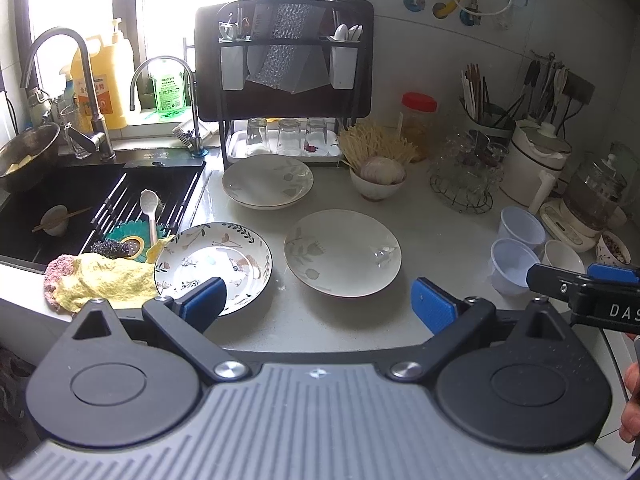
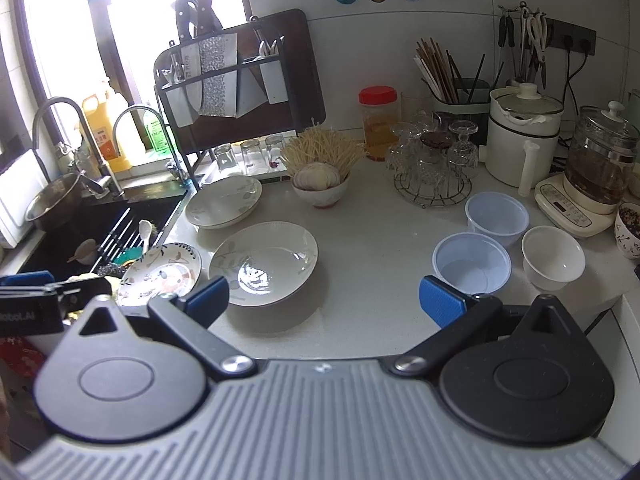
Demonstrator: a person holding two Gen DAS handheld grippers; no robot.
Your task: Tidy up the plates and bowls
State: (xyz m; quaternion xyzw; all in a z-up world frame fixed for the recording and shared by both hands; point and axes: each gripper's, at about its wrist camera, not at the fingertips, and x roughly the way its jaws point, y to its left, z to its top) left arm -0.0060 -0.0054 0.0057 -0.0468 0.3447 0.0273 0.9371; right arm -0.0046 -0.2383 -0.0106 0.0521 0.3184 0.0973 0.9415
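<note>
Three plates lie on the white counter: a flower-patterned plate (image 1: 214, 266) (image 2: 160, 274) by the sink, a pale leaf plate (image 1: 342, 252) (image 2: 264, 262) in the middle, and a second leaf plate (image 1: 268, 182) (image 2: 224, 200) further back. To the right stand two translucent plastic bowls (image 2: 472, 262) (image 2: 498, 214) (image 1: 514, 266) and a white ceramic bowl (image 2: 552, 256) (image 1: 564, 256). My left gripper (image 1: 320, 306) is open above the near counter, its left pad over the patterned plate's rim. My right gripper (image 2: 328, 302) is open and holds nothing.
A black sink (image 1: 60, 200) with a drying rack, spoon and cloths (image 1: 100, 280) lies left. At the back stand a dish rack (image 1: 280, 80) with glasses, a garlic bowl (image 1: 378, 178), a glass stand (image 2: 434, 164), a white pot (image 2: 520, 140) and a kettle (image 2: 600, 160).
</note>
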